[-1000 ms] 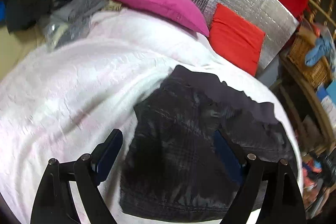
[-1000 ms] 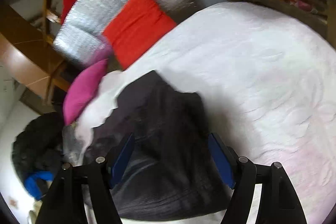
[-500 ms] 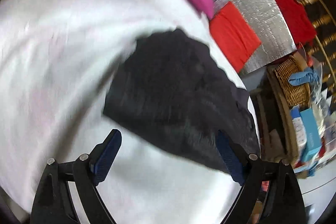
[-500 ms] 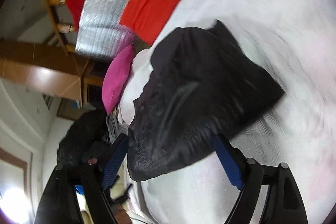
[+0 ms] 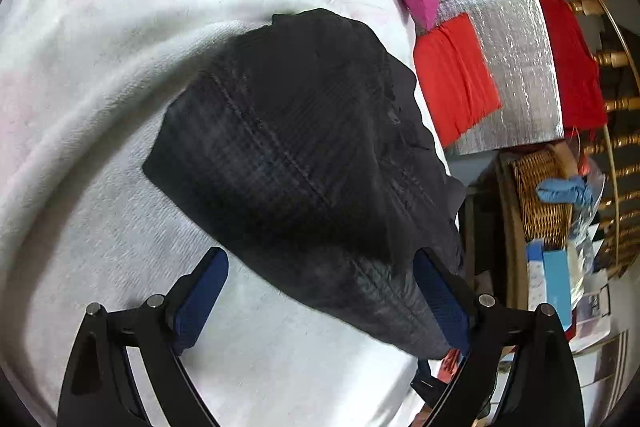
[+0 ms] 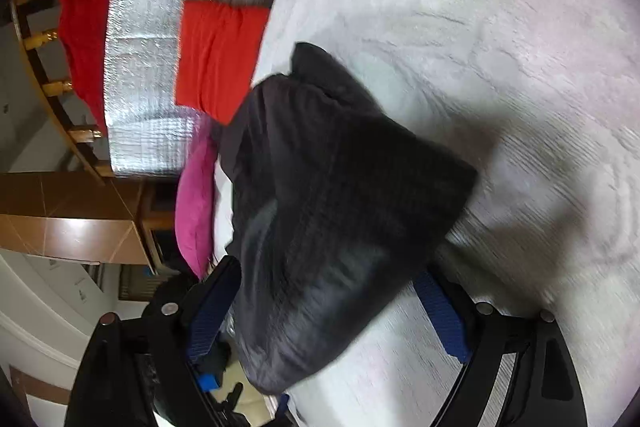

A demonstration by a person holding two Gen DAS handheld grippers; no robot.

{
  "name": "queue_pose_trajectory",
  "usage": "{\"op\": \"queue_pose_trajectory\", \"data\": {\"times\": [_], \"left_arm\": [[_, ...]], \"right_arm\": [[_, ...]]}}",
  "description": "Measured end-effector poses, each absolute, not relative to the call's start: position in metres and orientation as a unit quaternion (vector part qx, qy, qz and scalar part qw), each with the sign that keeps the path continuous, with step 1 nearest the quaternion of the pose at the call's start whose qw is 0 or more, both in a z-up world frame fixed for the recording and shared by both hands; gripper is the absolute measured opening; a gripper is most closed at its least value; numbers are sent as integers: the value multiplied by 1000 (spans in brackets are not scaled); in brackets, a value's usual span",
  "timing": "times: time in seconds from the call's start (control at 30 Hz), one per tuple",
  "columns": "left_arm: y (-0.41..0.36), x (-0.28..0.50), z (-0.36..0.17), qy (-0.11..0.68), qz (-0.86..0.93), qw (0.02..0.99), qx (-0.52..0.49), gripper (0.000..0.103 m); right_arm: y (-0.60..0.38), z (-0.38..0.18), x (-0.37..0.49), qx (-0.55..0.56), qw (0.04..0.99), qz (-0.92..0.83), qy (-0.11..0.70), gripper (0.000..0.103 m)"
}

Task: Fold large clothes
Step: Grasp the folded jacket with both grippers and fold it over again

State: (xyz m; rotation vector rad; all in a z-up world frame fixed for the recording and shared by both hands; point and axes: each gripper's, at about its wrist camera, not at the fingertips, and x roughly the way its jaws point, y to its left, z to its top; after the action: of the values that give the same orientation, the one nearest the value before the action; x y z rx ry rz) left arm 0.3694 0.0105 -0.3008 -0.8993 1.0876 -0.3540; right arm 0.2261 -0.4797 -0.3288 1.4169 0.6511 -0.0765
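Folded black garment (image 5: 304, 163) seen on white bedspread (image 5: 80, 107) — long axis 10-to-4 o'clock. Left gripper (image 5: 320, 299) spread, empty, near edge at 12 o'clock. Right gripper (image 6: 328, 311) spread — bundle judged nearer.

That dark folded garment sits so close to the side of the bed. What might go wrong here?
1. The dark garment lies at the bed edge, one corner seeming to hang past it; a nudge might tip it to the floor.
2. Both the left gripper and the right gripper have jaws wide open around it, holding nothing, so sliding them in may rumple the fold.
3. The fabric looks slick and puffy; the layers may spring apart.
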Motion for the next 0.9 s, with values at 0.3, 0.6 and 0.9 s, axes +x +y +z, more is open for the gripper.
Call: {"op": "queue_pose_trajectory", "data": {"times": [0.3, 0.6, 0.9], "left_arm": [[3, 388, -311, 464, -134, 755, -445, 93], [-4, 384, -295, 443, -122, 801, -384, 35], [2, 345, -264, 452, -150, 816, -328, 29]], "right_arm": [[-470, -323, 256, 599, 749, -69, 275, 92], [-465, -309, 257, 532, 788, -101, 292, 46], [-450, -263, 213, 465, 832, -88, 289, 41]]}}
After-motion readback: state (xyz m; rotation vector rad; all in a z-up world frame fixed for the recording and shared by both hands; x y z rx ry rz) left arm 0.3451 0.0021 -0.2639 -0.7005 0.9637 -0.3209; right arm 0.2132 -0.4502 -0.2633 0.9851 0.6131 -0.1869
